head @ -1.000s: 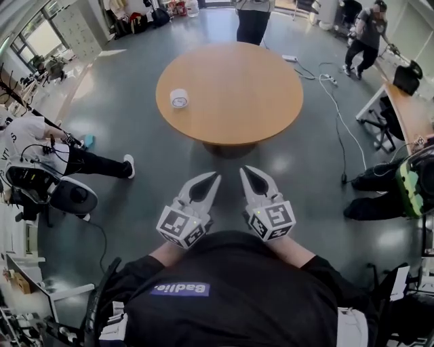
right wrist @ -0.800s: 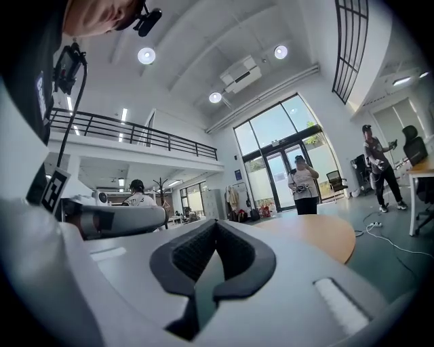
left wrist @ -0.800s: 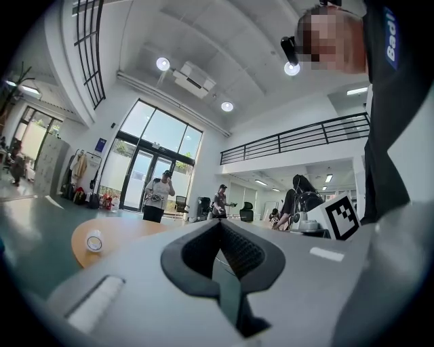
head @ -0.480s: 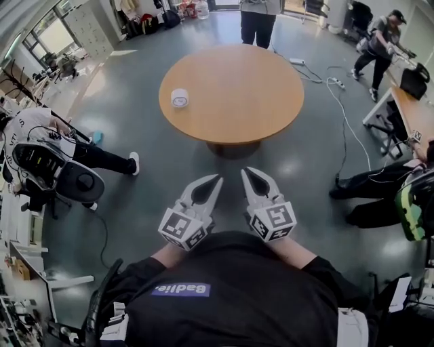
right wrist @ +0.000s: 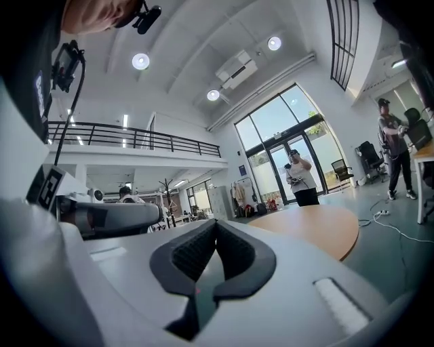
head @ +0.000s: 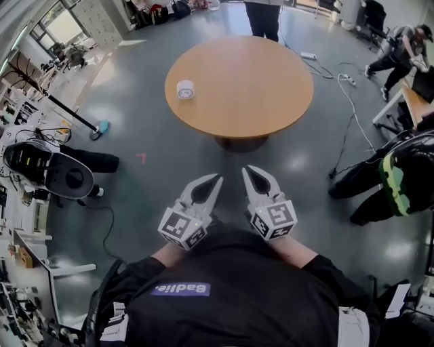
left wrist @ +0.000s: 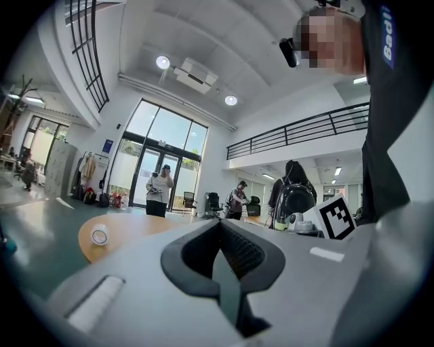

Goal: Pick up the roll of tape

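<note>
A white roll of tape (head: 185, 89) lies flat near the left edge of the round wooden table (head: 251, 81), well ahead of me. The left gripper view shows the tape roll (left wrist: 100, 235) small and far off on the table (left wrist: 142, 227). My left gripper (head: 217, 177) and right gripper (head: 245, 169) are held side by side close to my body over the grey floor, far short of the table. Both point level toward it, both are shut and hold nothing. In the right gripper view only the table's right part (right wrist: 319, 227) shows; the tape is outside it.
A person (head: 263, 15) stands at the table's far side. Cables (head: 342, 101) trail across the floor at the right, beside a crouching person (head: 397, 179). A dark office chair (head: 64, 177) and cluttered desks (head: 20, 237) line the left.
In the head view the table and tape have shifted slightly right and up. Both grippers keep the same pose, shut. The person beside the chair at left is gone from view.
</note>
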The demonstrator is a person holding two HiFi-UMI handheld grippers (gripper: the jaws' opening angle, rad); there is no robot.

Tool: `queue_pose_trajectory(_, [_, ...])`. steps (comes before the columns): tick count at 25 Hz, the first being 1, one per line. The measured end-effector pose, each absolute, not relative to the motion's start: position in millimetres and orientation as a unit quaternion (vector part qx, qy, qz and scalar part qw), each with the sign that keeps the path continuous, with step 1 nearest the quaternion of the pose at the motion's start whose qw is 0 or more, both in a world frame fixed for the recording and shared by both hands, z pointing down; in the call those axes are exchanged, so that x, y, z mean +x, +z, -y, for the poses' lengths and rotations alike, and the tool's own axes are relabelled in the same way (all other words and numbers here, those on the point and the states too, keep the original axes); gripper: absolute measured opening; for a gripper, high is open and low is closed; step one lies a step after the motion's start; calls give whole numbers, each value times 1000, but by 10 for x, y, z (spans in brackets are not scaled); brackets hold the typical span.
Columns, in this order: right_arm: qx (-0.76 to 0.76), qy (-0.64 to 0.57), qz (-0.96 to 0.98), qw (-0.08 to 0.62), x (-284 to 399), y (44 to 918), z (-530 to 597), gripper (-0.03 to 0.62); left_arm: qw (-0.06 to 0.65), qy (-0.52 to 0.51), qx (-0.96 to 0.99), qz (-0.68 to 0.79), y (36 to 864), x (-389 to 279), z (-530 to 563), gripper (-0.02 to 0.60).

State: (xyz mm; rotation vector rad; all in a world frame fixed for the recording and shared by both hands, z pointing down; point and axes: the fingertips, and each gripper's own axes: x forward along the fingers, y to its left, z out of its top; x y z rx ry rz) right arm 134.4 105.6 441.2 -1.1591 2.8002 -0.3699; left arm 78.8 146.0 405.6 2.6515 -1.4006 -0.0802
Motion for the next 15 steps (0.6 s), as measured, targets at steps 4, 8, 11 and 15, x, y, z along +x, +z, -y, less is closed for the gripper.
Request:
queue_pose_trajectory(4, [-384, -119, -915, 35, 1217, 4453, -880, 6, 75, -34, 882, 464, 4095, 621, -1276, 18])
queue_pose_trajectory(8, [-401, -117, -908, 24, 1107, 4494, -636, 6, 82, -41, 888, 451, 4124, 461, -989, 18])
queue_pose_trajectory(11, [-415, -111, -903, 18, 1033, 4498, -394, 6, 83, -51, 893, 439, 4134, 345, -701, 18])
queue_pose_trajectory(15, [-427, -111, -897, 13, 808, 4526, 42, 6, 86, -63, 898, 428, 4174, 51, -178, 18])
